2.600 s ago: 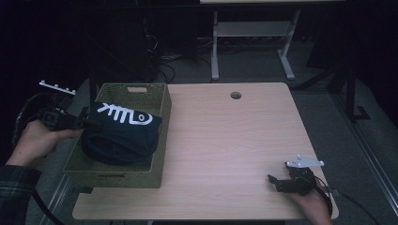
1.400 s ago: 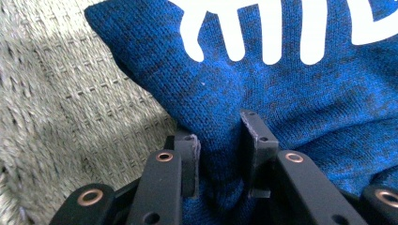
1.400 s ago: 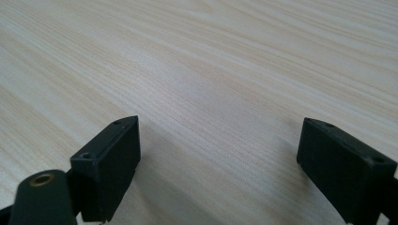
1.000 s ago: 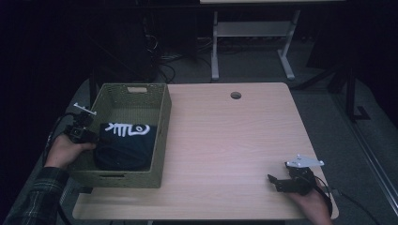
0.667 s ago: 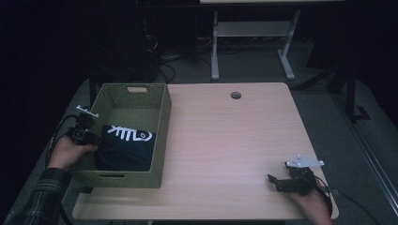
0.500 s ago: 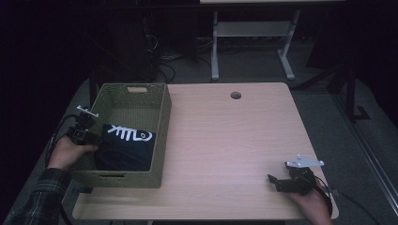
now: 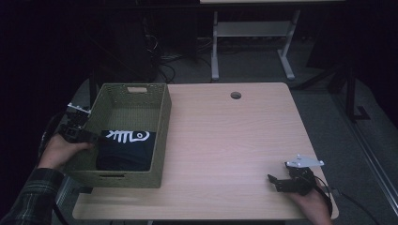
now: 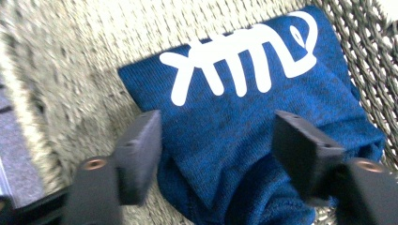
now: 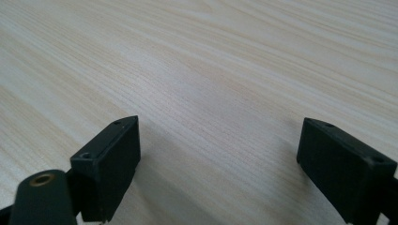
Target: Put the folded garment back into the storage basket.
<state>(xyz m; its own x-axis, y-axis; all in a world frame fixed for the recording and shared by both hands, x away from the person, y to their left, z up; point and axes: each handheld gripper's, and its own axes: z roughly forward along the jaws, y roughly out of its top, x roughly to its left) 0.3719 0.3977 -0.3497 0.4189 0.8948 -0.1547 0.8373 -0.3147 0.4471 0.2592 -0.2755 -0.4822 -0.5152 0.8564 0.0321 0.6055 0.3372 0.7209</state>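
A folded dark blue garment [image 7: 126,147] with a white fish-bone print lies in the near half of a green woven basket [image 7: 162,126] on the table's left side. My left gripper [image 7: 94,138] reaches over the basket's left wall. Its jaws have just been opening. In the left gripper view they stand wide apart over the garment [image 8: 244,117], pads clear of the cloth, so this gripper [image 8: 218,126] is open. My right gripper [image 7: 274,182] rests at the table's near right corner. It is open too, with bare wood between the jaws of the gripper [image 9: 220,136].
The light wooden table [image 7: 225,140] has a round cable hole [image 7: 235,95] near its far edge. A white desk frame [image 7: 248,33] and cables stand on the dark floor behind. The basket's woven wall [image 8: 70,56] rises close around the left gripper.
The garment, earlier bulging above the basket's rim in my left gripper, has sunk flat into the basket. The left gripper came down toward the near left and let it go. The right gripper stayed still.
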